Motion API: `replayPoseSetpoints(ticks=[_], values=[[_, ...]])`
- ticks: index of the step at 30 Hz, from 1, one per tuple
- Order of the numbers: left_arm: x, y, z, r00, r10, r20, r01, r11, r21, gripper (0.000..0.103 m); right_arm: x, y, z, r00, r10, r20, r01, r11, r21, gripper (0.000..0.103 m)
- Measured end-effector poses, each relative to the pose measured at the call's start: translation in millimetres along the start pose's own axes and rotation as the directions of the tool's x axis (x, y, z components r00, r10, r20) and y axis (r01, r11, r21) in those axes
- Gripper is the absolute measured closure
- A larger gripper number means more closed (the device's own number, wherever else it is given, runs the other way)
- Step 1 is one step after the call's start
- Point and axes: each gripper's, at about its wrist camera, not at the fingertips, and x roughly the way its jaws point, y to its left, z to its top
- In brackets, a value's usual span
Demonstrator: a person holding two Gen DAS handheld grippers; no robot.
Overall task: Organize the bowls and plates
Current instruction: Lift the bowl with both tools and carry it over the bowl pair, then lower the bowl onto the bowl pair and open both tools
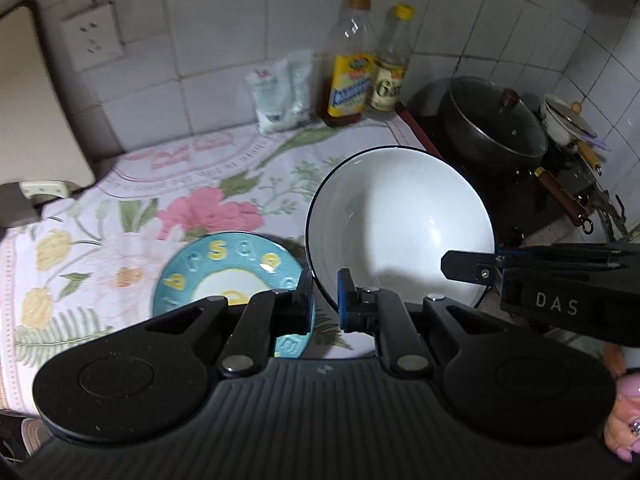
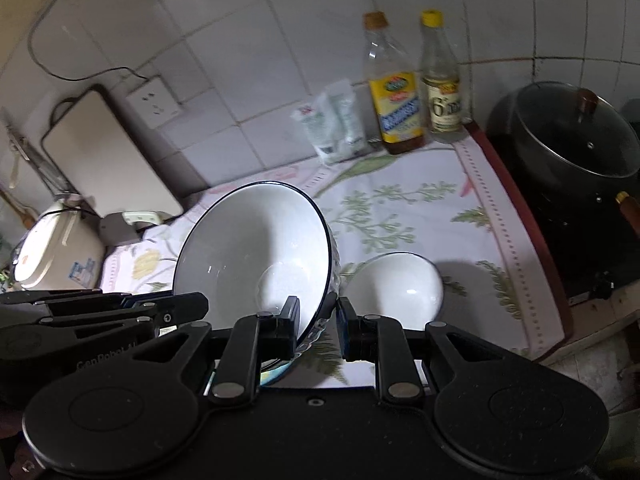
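Note:
A large white bowl with a dark rim [image 1: 400, 220] is held tilted above the flowered cloth. My left gripper [image 1: 324, 300] grips its near-left rim, one finger inside and one outside. My right gripper [image 2: 318, 316] grips the same large bowl [image 2: 256, 256] at its right rim; it also shows in the left wrist view [image 1: 472, 268]. A blue plate with raised letters [image 1: 224, 268] lies flat on the cloth under my left gripper. A small white bowl [image 2: 394, 284] stands on the cloth just right of the large bowl.
Two bottles [image 2: 400, 96] and a white pouch [image 2: 332, 124] stand at the tiled wall. A lidded black pot [image 2: 572, 140] sits on a stove at right. A cutting board [image 2: 108, 152] and a rice cooker [image 2: 56, 252] stand at left.

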Motion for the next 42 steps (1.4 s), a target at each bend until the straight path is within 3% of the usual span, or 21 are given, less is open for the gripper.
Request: replayPoseSetpoints(ticks=[13, 19, 25, 31, 39, 42], values=[[105, -31, 13, 0.990, -0.004, -0.141, -0.004, 0.998, -0.059, 0.093, 70, -73, 20, 0.990, -0.030, -0.136, 0.030, 1.000, -0.004, 0.080], [147, -21, 8, 0.975, -0.020, -0.219, -0.011, 0.990, -0.139, 0.093, 100, -58, 16, 0.979, -0.129, -0.157, 0.094, 0.972, -0.215, 0.078], [158, -19, 4, 0.970, -0.030, -0.240, -0.008, 0.987, -0.158, 0.093, 114, -63, 18, 0.972, -0.140, -0.191, 0.088, 0.962, -0.258, 0.079], [166, -20, 3, 0.961, -0.023, -0.275, -0.022, 0.987, -0.161, 0.092, 119, -51, 13, 0.966, -0.183, -0.184, 0.102, 0.919, -0.382, 0.075], [168, -19, 4, 0.958, -0.016, -0.285, -0.030, 0.987, -0.158, 0.091, 119, -57, 12, 0.966, -0.193, -0.169, 0.116, 0.917, -0.383, 0.075], [169, -20, 4, 0.958, -0.007, -0.287, -0.039, 0.987, -0.155, 0.091, 120, -54, 10, 0.967, -0.211, -0.141, 0.135, 0.898, -0.419, 0.075]])
